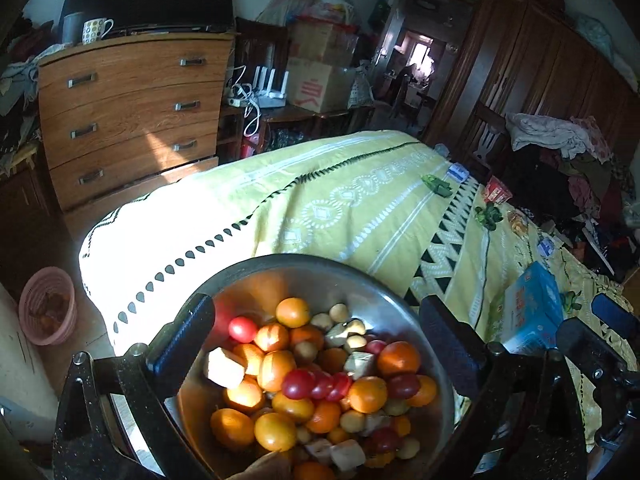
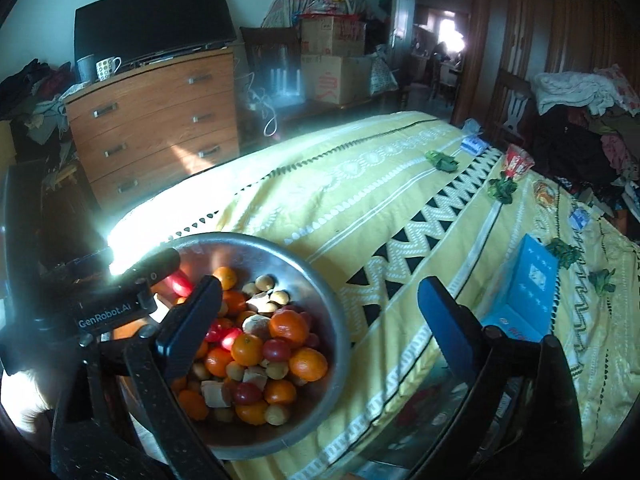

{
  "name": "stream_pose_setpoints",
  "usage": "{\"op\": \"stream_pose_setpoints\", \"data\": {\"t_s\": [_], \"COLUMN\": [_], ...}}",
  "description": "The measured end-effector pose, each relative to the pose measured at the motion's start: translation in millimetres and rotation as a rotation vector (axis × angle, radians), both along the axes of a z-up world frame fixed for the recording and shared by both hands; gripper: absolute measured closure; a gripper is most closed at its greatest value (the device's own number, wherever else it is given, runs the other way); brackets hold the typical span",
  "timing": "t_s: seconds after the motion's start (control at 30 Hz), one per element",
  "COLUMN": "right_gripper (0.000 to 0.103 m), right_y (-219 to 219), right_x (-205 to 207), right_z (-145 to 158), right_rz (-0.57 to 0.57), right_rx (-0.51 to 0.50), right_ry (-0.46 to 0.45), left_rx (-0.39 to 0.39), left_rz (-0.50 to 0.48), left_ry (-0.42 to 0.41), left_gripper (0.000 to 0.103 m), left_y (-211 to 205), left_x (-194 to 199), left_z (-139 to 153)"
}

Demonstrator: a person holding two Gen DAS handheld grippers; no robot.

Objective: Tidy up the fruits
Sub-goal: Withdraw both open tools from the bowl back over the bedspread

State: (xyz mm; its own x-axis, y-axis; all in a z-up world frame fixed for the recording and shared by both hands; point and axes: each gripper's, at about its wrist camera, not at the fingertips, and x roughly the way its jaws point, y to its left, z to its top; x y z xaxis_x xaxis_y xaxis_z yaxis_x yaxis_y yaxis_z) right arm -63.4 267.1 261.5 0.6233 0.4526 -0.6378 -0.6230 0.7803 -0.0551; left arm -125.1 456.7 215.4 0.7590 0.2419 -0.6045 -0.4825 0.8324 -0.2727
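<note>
A steel bowl (image 1: pixel 384 300) sits at the near edge of a bed with a yellow patterned cover (image 1: pixel 340 200). It holds a mixed heap of oranges (image 1: pixel 398 358), red cherry tomatoes (image 1: pixel 298 384), small tan round fruits and pale cut chunks. My left gripper (image 1: pixel 316 344) is open and empty, hovering over the bowl with a finger on either side of the heap. My right gripper (image 2: pixel 320 320) is open and empty, just right of the bowl (image 2: pixel 320 284), its left finger (image 2: pixel 188 328) over the fruit. The left gripper's body shows in the right wrist view (image 2: pixel 120 304).
A blue box (image 2: pixel 528 292) lies on the bed to the right. Small green items (image 2: pixel 502 190), snack packets (image 2: pixel 518 164) and cards lie further back. A wooden dresser (image 1: pixel 132 116) stands beyond the bed. A pink basket (image 1: pixel 48 310) sits on the floor at left.
</note>
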Motion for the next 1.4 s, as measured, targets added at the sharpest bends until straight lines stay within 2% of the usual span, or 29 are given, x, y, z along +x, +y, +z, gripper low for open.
{"op": "stream_pose_setpoints", "data": {"t_s": [0.1,0.17,0.27,0.33,0.43,0.53,0.7,0.87,0.97,1.03,1.13,1.4], "right_gripper": [0.003,0.003,0.000,0.000,0.000,0.000,0.000,0.000,0.000,0.000,0.000,0.000], "right_y": [-43.4,-85.5,-151.7,-202.5,-273.1,-331.0,-394.3,-431.1,-442.3,-449.0,-456.9,-458.9], "right_x": [-3.7,-7.8,-10.5,-10.0,-6.7,-3.0,8.8,31.0,42.9,51.3,59.8,58.1], "right_z": [16.8,24.5,26.9,20.6,-1.4,-35.0,-103.5,-170.0,-195.6,-209.7,-229.7,-242.6], "right_rz": [-0.066,-0.133,-0.255,-0.355,-0.496,-0.620,-0.715,-0.737,-0.737,-0.740,-0.743,-0.762], "right_rx": [0.036,0.061,0.076,0.064,0.029,-0.039,-0.109,-0.078,-0.061,-0.053,-0.029,0.005], "right_ry": [-0.045,-0.075,-0.103,-0.101,-0.062,-0.011,0.129,0.280,0.314,0.330,0.366,0.307], "left_rx": [0.071,0.111,0.143,0.129,0.096,0.111,0.126,0.182,0.196,0.241,0.256,0.220], "left_rz": [-0.048,-0.115,-0.256,-0.357,-0.513,-0.633,-0.716,-0.714,-0.690,-0.674,-0.680,-0.681], "left_ry": [-0.059,-0.100,-0.166,-0.183,-0.151,-0.081,0.059,0.184,0.266,0.315,0.376,0.334], "left_gripper": [0.000,0.000,0.000,0.000,0.000,0.000,0.000,0.000,0.000,0.000,0.000,0.000], "left_y": [-44.2,-83.9,-156.3,-207.5,-284.0,-359.4,-449.6,-489.7,-496.1,-499.6,-501.9,-494.2], "left_x": [2.8,6.3,13.0,19.4,32.3,44.8,70.0,100.9,123.5,133.8,144.8,141.7], "left_z": [31.7,49.7,68.5,70.1,56.2,28.9,-33.9,-103.9,-147.7,-174.9,-203.5,-214.1]}}
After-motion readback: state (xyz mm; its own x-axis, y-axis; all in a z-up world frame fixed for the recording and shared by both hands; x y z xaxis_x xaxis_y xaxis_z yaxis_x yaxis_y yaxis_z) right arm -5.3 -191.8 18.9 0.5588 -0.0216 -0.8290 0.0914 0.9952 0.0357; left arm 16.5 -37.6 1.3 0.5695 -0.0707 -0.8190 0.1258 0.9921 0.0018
